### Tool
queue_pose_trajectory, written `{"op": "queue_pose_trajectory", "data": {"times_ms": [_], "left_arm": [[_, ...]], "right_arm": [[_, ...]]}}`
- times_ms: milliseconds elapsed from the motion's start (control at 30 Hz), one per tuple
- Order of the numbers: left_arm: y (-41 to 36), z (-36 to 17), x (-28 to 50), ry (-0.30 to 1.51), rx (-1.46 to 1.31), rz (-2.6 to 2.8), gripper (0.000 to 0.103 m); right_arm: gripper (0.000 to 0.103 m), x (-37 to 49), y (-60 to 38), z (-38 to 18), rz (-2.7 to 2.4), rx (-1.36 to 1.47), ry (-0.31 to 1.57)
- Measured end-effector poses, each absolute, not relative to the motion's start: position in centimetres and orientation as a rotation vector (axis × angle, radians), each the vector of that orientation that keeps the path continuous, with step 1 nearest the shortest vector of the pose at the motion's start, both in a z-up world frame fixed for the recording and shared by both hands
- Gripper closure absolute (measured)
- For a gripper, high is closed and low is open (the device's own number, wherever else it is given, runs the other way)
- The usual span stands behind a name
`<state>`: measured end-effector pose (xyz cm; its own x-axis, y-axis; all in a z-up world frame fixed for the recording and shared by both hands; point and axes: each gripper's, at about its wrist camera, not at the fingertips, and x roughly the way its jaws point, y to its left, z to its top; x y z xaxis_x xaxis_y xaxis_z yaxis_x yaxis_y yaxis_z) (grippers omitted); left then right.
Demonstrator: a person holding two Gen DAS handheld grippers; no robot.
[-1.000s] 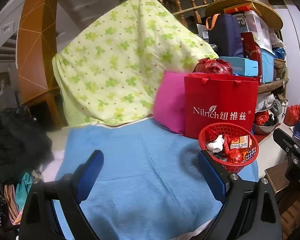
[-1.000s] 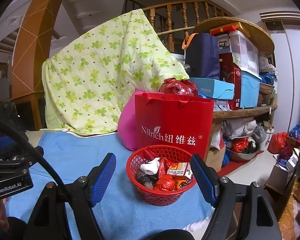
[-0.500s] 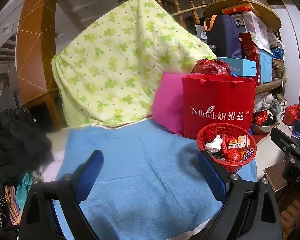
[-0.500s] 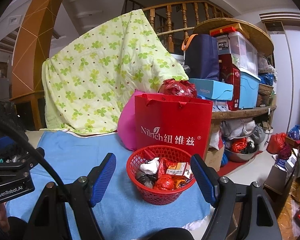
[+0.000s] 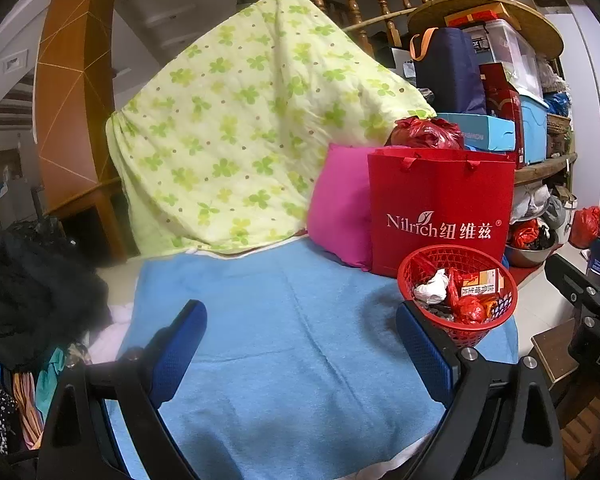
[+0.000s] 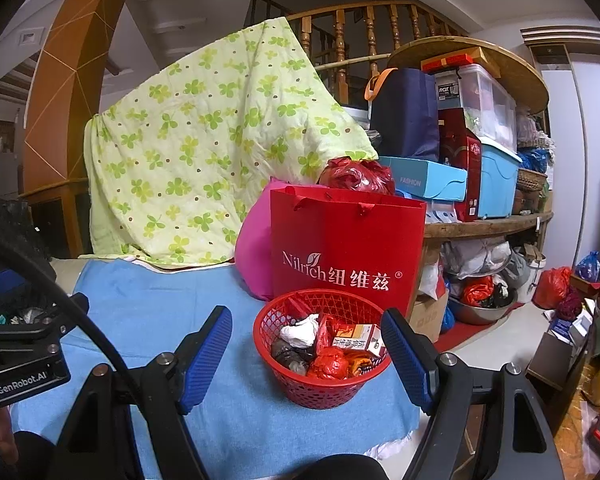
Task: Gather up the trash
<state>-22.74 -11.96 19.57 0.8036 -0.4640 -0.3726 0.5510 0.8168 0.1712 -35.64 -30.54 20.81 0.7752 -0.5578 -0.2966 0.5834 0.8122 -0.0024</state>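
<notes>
A red mesh basket (image 6: pixel 300 390) stands on the blue towel (image 6: pixel 148 320) near its right edge, holding white crumpled paper (image 6: pixel 300 330), a small carton (image 6: pixel 358 340) and red wrappers (image 6: pixel 328 364). My right gripper (image 6: pixel 306 356) is open and empty, its blue pads (image 6: pixel 206 356) either side of the basket, short of it. In the left wrist view the basket (image 5: pixel 472 330) sits at the right. My left gripper (image 5: pixel 300 352) is open and empty over the bare towel (image 5: pixel 280 320).
A red paper bag (image 6: pixel 348 248) and a pink cushion (image 6: pixel 254 256) stand behind the basket. A green flowered quilt (image 6: pixel 204 152) hangs at the back. Cluttered shelves (image 6: pixel 488 224) and floor bags are right. Dark clothes (image 5: pixel 28 292) lie left.
Both grippers drifted back slightly; the basket sits a little farther off in each view. Nothing was taken hold of or let go.
</notes>
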Motion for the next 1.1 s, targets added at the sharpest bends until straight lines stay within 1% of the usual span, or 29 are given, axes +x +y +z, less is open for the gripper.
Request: {"op": "queue_pose_trajectory", "data": {"times_ms": [1100], "left_arm": [[-12.2,18.2,-22.2,0.356,0.306,-0.571,0.008]], "right_arm": [[0.023,-35.9,-31.4,20.3,-0.623,0.099,0.304]]}}
